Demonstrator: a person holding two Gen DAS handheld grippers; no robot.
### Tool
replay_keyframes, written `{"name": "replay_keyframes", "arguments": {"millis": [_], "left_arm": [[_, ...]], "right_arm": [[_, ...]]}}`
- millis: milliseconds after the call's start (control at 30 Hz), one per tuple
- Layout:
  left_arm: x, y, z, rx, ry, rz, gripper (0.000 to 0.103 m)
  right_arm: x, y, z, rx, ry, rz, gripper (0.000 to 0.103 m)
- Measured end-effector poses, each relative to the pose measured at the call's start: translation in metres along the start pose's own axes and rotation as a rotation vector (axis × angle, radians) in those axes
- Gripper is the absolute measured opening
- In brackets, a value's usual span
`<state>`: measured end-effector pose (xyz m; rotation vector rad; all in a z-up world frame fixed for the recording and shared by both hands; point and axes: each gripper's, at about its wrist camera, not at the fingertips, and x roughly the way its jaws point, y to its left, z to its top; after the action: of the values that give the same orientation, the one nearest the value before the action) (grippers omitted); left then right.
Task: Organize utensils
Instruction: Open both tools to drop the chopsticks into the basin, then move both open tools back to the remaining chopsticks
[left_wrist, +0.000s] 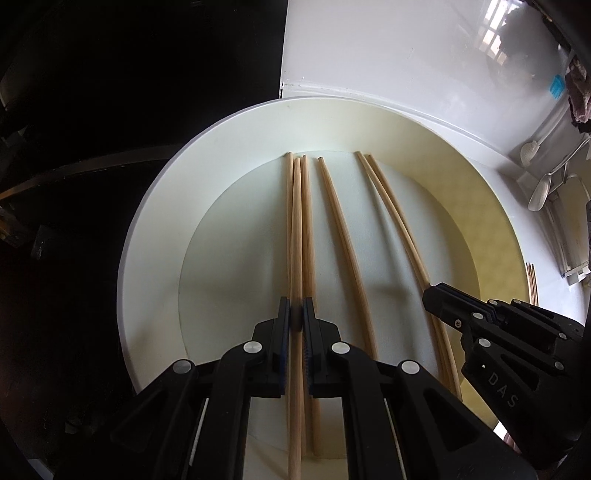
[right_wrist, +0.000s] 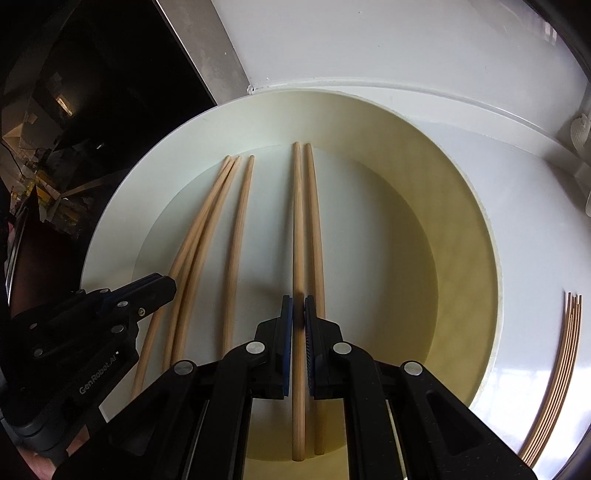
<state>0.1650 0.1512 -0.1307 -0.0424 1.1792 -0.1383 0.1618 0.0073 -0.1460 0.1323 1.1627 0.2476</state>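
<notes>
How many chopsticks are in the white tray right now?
6. Three lie bunched at the left, the middle one clamped in the left gripper; one lies alone mid-tray; two lie at the right, one in the right gripper.

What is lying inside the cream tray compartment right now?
Six wooden chopsticks lie lengthwise in the cream tray: three bunched, one alone, two paired. The left gripper and right gripper each pinch one. Their near ends are covered by the grippers.
</notes>
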Motion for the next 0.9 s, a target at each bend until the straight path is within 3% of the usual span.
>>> {"name": "replay_keyframes", "arguments": {"millis": [100,167,300,400,467,900], "left_arm": [[-0.001,0.0,0.001,-0.006,0.001,0.005,0.01],[-0.005,0.0,0.001,-0.011,-0.009,0.013,0.022],[-0.016,0.005,0.001,-0.019,-0.036,0.025,0.036],[-0.025,0.009,0.001,-0.035,-0.051,0.04,0.054],[-0.034,0.012,-0.001,-0.047,-0.079,0.049,0.072],[-0.065,0.007,-0.012,-0.038,-0.124,0.039,0.078]], "right_arm": [[0.001,-0.001,0.001,-0.002,0.002,-0.001,0.007],[-0.004,-0.003,0.0,0.006,-0.008,0.0,0.016],[-0.016,-0.004,-0.001,0.008,-0.044,-0.001,0.017],[-0.026,-0.003,-0.003,0.005,-0.064,-0.006,0.023],[-0.032,-0.003,-0.004,0.006,-0.079,-0.006,0.029],[-0.069,-0.004,-0.028,0.016,-0.125,-0.019,0.045]]}}
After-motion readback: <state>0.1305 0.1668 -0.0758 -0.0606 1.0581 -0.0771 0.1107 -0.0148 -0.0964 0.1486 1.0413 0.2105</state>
